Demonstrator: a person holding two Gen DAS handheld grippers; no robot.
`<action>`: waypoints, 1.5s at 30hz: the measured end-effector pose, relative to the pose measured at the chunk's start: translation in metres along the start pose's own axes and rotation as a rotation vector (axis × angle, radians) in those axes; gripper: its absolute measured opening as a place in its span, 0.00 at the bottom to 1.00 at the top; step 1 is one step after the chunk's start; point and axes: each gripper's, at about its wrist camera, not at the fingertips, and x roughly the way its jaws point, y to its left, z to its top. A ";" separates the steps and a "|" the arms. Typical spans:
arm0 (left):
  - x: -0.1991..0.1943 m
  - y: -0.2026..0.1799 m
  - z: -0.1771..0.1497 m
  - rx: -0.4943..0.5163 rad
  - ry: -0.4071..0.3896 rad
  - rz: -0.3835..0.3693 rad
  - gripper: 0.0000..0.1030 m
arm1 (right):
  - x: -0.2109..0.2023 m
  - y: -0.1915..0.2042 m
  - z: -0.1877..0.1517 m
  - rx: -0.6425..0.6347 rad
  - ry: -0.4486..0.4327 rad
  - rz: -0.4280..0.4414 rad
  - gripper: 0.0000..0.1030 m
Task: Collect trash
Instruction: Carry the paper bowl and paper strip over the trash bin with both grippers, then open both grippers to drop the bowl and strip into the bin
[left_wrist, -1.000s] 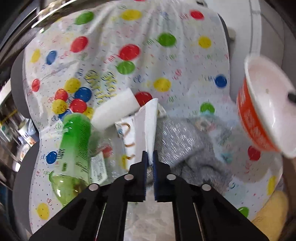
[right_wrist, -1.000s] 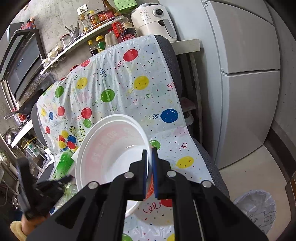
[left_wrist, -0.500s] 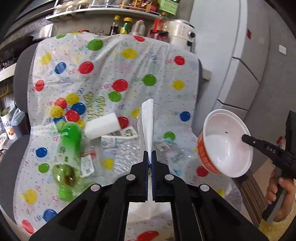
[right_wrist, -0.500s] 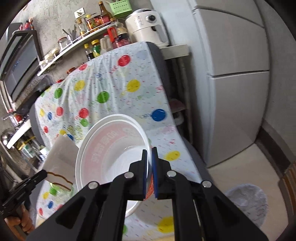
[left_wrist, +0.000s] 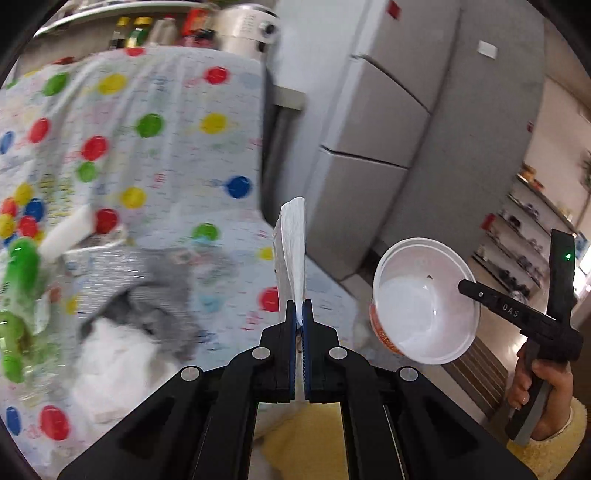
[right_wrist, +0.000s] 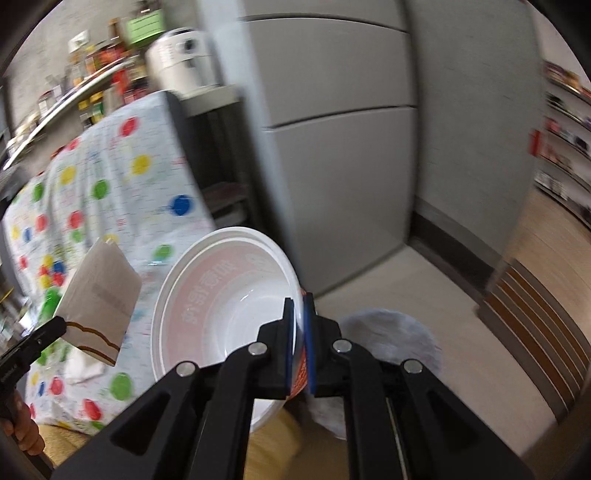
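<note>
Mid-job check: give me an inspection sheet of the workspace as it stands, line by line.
Surface: table under a balloon-print cover, blurred.
Job's things: paper packet in the left claw; empty noodle bowl in the right claw, pinched at its rim and tilted; lined bin on the floor beyond the bowl.
Clutter: green bottle, white block, grey cloth, white tissue on the table.
Grippers: both claws shut on their loads, both off the table.
Cables: nothing seen.
Surroundings: grey fridge, white cooker, shelf of bottles, wooden floor at right.
</note>
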 end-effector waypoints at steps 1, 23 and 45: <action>0.008 -0.010 -0.001 0.008 0.012 -0.035 0.03 | -0.002 -0.012 -0.004 0.016 0.001 -0.024 0.06; 0.186 -0.149 -0.022 0.178 0.263 -0.239 0.03 | 0.109 -0.132 -0.039 0.232 0.152 -0.087 0.26; 0.079 -0.047 -0.009 0.109 0.116 0.075 0.46 | -0.004 0.011 0.000 -0.070 -0.063 0.148 0.26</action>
